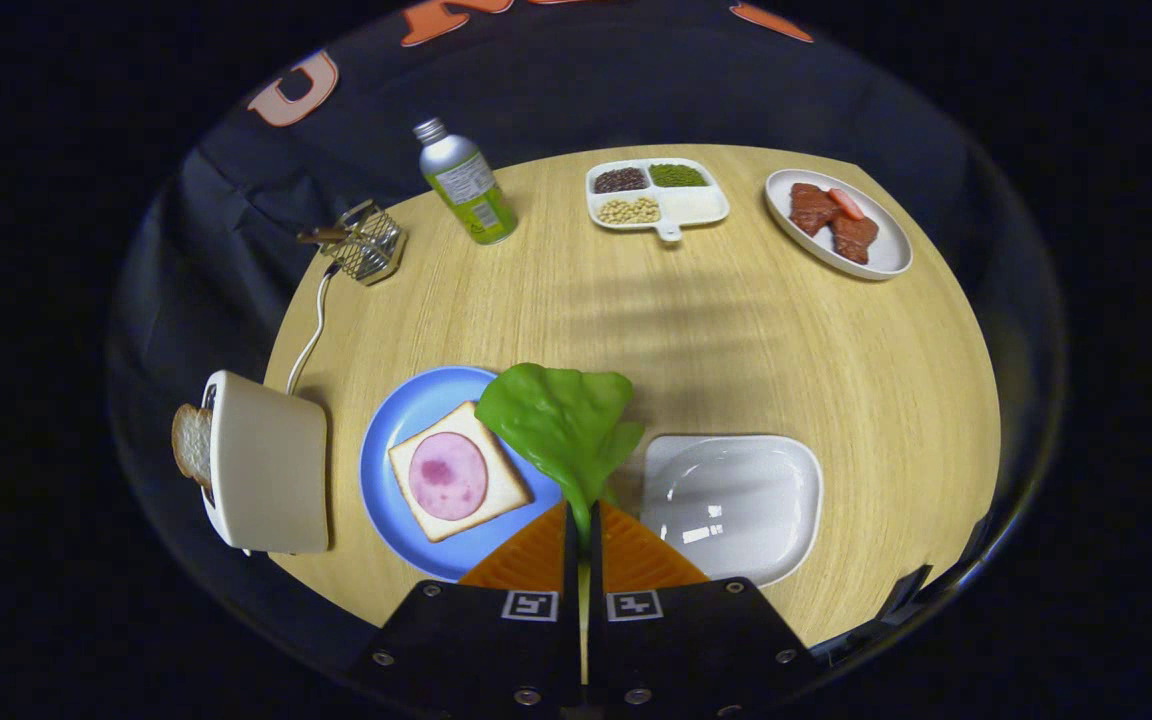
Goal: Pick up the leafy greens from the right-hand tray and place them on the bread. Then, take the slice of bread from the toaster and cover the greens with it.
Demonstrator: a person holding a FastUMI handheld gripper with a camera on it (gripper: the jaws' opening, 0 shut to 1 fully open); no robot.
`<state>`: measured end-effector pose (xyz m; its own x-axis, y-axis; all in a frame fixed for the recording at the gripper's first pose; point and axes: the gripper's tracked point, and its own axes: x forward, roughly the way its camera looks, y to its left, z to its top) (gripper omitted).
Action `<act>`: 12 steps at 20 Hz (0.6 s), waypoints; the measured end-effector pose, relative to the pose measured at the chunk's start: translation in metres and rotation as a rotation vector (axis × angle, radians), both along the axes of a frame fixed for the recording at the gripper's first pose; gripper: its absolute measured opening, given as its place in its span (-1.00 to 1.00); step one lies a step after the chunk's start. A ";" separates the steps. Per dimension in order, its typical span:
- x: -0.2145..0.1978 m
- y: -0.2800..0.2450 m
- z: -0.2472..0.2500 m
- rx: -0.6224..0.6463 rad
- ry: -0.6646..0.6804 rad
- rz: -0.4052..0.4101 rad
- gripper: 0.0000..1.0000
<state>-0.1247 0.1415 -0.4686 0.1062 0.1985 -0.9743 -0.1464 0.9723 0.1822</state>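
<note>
2 fingers of the tool (581,520) tight on leafy greens (561,425), above table (736,330).

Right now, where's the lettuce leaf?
The lettuce leaf is pinched in the gripper, above the gap between the blue plate and the white tray.

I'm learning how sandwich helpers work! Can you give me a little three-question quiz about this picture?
1. True or false: the fingers of the gripper are shut on the stem of the floppy green lettuce leaf.
2. What lies on the square bread slice on the round blue plate? A) a pink round ham slice B) a fried egg C) nothing
3. Fill in: the toasted bread slice sticks out of the cream-coloured ______.

Key: 1 true. 2 A, the pink round ham slice. 3 toaster.
</note>
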 end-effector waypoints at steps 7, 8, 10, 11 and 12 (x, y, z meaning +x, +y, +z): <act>-0.002 0.065 -0.023 0.018 0.042 0.073 -0.93; -0.002 0.071 -0.024 0.026 0.051 0.074 -0.93; -0.002 0.080 -0.030 0.024 0.059 0.081 -0.90; -0.002 0.083 -0.034 0.015 0.064 0.085 -0.90; -0.003 0.088 -0.037 0.014 0.075 0.087 -0.87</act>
